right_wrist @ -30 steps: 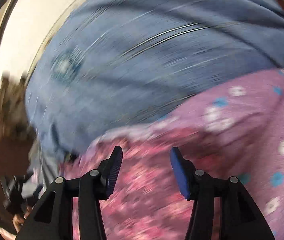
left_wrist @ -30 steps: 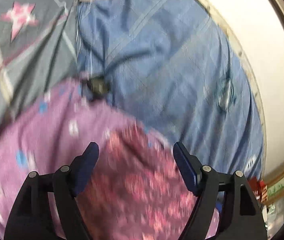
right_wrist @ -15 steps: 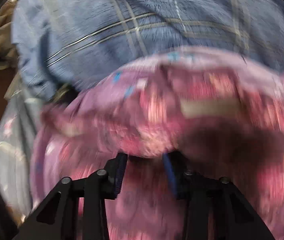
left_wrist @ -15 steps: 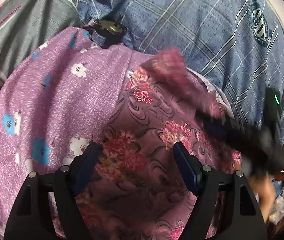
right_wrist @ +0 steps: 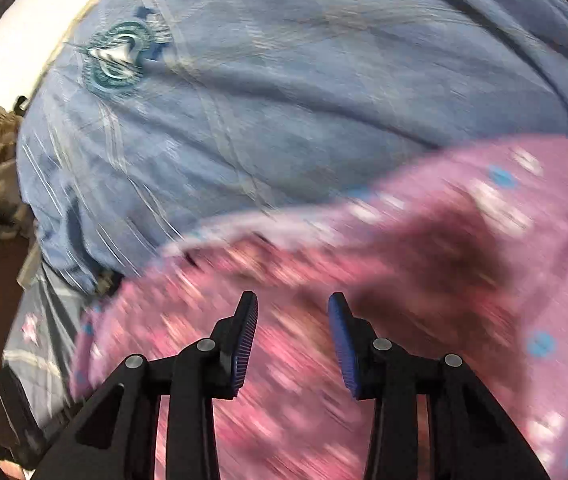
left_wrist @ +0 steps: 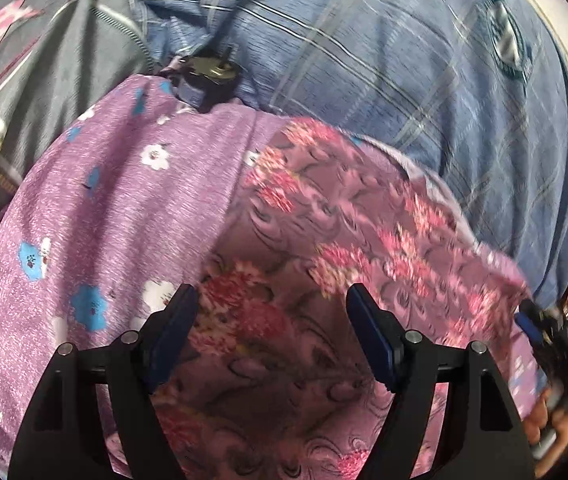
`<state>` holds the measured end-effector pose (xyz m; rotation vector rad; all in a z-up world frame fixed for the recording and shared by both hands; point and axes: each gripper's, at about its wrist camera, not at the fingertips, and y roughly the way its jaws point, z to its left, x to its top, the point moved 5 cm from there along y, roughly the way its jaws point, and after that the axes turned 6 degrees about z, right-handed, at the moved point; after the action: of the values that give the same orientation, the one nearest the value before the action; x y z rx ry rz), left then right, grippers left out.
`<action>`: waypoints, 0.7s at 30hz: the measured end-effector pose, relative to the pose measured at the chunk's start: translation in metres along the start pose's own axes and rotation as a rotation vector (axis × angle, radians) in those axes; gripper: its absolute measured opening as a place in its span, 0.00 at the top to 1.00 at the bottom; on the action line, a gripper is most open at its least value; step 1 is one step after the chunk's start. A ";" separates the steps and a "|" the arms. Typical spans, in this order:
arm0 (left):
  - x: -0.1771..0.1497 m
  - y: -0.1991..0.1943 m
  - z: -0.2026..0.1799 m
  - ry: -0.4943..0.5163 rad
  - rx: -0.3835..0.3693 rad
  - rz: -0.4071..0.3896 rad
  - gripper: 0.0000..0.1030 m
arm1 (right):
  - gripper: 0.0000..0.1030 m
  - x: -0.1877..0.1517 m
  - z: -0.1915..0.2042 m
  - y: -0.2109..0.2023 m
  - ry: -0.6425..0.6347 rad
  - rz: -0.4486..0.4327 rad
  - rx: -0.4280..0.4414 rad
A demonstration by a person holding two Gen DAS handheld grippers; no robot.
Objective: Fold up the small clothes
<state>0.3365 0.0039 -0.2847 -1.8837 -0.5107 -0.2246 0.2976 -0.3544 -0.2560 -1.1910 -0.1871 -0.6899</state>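
Note:
A mauve cloth with pink flowers (left_wrist: pixel 324 248) lies folded over on a lilac cloth with blue and white flowers (left_wrist: pixel 116 200). My left gripper (left_wrist: pixel 272 312) is open just above the mauve cloth and holds nothing. My right gripper (right_wrist: pixel 292 320) is open above the same cloth (right_wrist: pixel 284 380), which is blurred there, with nothing between the fingers. It shows at the right edge of the left wrist view (left_wrist: pixel 552 344), with a hand behind it.
A blue plaid sheet (left_wrist: pixel 404 60) with a round crest (right_wrist: pixel 118 60) covers the bed beyond the cloths. A grey blanket with a pink star (left_wrist: pixel 16 60) lies at the left. A small dark object (left_wrist: pixel 208 76) sits at the lilac cloth's far edge. A white wall (right_wrist: pixel 44 24) is behind.
My right gripper was shut on the mauve cloth's edge and carried it over; now it has opened and pulled back right. The cloth lies folded. My left gripper stayed open.

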 end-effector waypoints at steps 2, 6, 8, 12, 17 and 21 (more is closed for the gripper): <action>-0.003 0.008 -0.005 0.042 0.052 0.013 0.26 | 0.62 -0.020 -0.028 0.000 0.011 0.022 -0.053; -0.005 0.020 -0.009 0.102 0.147 0.030 0.20 | 0.79 -0.039 -0.081 -0.007 0.092 -0.020 -0.024; -0.003 0.019 -0.006 0.078 0.129 0.041 0.20 | 0.75 -0.038 -0.080 -0.014 0.114 -0.030 -0.009; -0.006 0.009 -0.001 0.072 0.139 0.019 0.20 | 0.70 -0.034 -0.058 -0.032 0.037 -0.103 0.028; -0.020 0.009 0.000 0.124 0.151 0.015 0.19 | 0.50 0.000 -0.066 -0.036 0.091 -0.135 -0.020; -0.013 0.012 0.001 0.101 0.134 0.037 0.19 | 0.25 0.050 -0.081 -0.028 0.100 -0.138 -0.105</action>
<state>0.3309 -0.0014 -0.3006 -1.7400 -0.4118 -0.2533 0.3029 -0.4521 -0.2407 -1.2492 -0.1518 -0.8871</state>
